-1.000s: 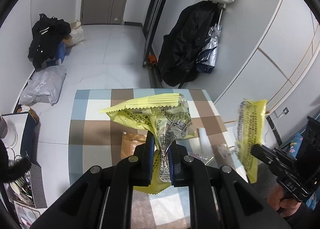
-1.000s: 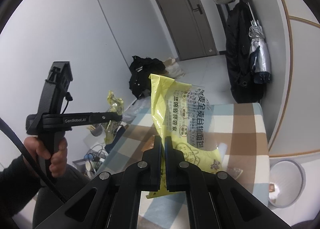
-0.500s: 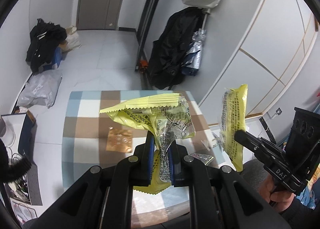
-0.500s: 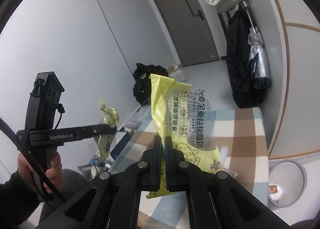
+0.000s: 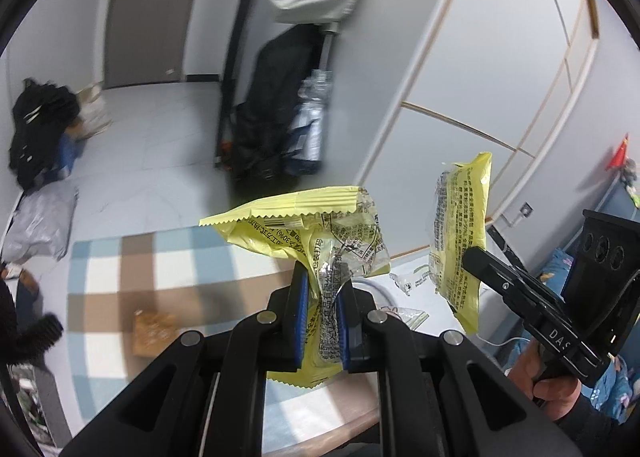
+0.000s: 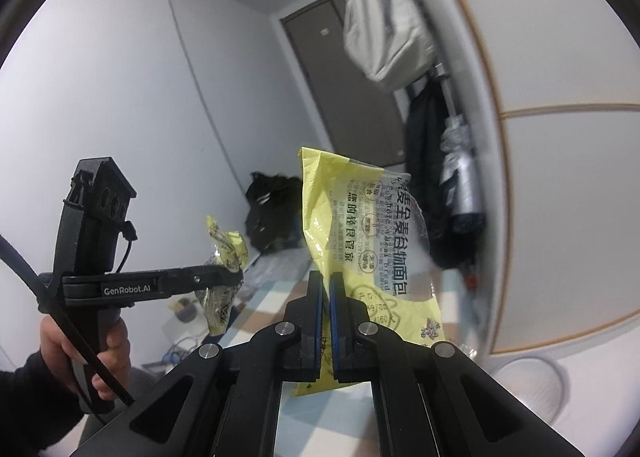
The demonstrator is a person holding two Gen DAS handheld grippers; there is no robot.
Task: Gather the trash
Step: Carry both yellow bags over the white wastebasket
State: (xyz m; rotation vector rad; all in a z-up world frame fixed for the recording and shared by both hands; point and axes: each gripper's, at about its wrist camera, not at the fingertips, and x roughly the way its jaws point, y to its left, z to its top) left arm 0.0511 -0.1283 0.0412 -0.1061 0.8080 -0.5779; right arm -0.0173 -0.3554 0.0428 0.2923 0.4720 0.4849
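two yellow wrappers are held up above the checked table [image 5: 160, 265]: the left gripper [image 5: 322, 293] clamps a crumpled wrapper [image 5: 320, 229], the right gripper [image 6: 325, 297] clamps a flat wrapper [image 6: 360, 241].

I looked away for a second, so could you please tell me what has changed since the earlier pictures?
Both claws rose and swung toward the wardrobe side. The left claw stays clamped on its crumpled wrapper, the right claw on its flat wrapper. Nothing was released; the brown scrap stays on the table.
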